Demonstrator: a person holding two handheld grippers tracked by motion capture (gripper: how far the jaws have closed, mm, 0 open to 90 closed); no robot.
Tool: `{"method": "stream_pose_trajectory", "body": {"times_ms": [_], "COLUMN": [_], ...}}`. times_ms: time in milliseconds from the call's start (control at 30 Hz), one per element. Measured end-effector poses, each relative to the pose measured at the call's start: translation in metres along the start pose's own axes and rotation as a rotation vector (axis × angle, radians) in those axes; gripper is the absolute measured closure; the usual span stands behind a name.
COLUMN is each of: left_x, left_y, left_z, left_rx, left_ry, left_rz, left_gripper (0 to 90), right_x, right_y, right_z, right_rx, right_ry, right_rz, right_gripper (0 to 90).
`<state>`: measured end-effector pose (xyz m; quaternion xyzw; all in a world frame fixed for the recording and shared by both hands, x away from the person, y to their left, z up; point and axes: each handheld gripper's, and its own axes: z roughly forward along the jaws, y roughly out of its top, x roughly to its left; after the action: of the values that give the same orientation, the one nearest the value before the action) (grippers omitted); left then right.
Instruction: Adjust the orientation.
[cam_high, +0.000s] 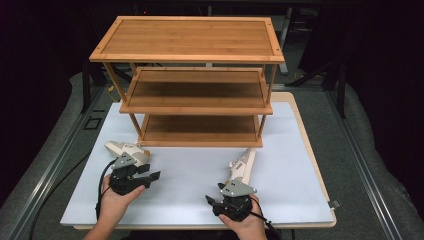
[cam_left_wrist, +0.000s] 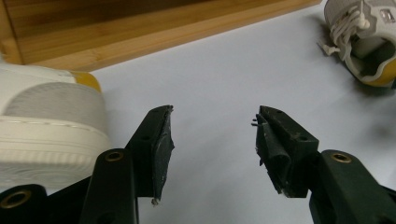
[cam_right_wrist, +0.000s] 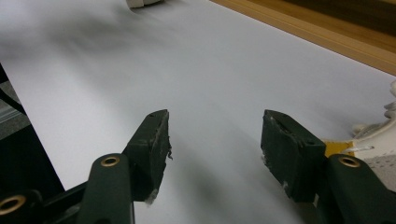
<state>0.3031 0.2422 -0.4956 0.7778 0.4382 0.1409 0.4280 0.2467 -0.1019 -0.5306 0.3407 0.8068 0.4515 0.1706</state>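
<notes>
Hand-held gripper (cam_high: 154, 176) on your left hangs with jaws apart and empty, just near of the white low-top sneaker with yellow heel trim (cam_high: 126, 150); your right hand-held gripper (cam_high: 209, 201) is likewise open beside the second white sneaker (cam_high: 243, 167). If you close on the soft upper, the shoe may sag, twist and catch the three-tier bamboo shoe rack (cam_high: 200, 111). Either sneaker could also skid across the white tabletop (cam_high: 190, 175).

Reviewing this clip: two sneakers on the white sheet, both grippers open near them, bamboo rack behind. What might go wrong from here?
1. The left gripper stands open beside the left sneaker, not around it; closing now would likely miss or clip the sole.
2. The right sneaker lies close to the rack's bottom shelf; a nudge from the right gripper may push it against the edge.
3. Loose laces might snag a jaw.
</notes>
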Motion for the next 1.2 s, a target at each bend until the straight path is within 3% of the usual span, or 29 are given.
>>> {"method": "stream_pose_trajectory", "body": {"times_ms": [333, 633, 800, 933, 1200], "left_x": [0.016, 0.023, 0.025, 0.027, 0.03], "left_y": [0.009, 0.01, 0.011, 0.007, 0.004], "left_z": [-0.015, -0.012, -0.008, -0.001, -0.001], "left_rx": [-0.042, -0.029, -0.04, -0.008, -0.007], "left_ry": [0.051, 0.138, 0.157, 0.176, 0.181], "left_rz": [-0.037, 0.015, 0.028, 0.04, 0.034], "left_gripper": [45.3, 42.7, 41.0, 40.5, 40.4], "right_x": [0.001, 0.001, 0.001, 0.002, 0.001], "right_y": [0.0, 0.0, -0.001, 0.0, 0.0], "right_z": [0.0, 0.001, 0.001, 0.001, 0.0], "right_rx": [-0.002, 0.0, -0.001, -0.007, -0.012], "right_ry": [0.0, 0.0, -0.001, 0.001, 0.004], "right_rz": [-0.001, -0.002, -0.001, -0.004, 0.0], "right_gripper": [41.8, 41.1, 41.0, 40.9, 40.9]}}
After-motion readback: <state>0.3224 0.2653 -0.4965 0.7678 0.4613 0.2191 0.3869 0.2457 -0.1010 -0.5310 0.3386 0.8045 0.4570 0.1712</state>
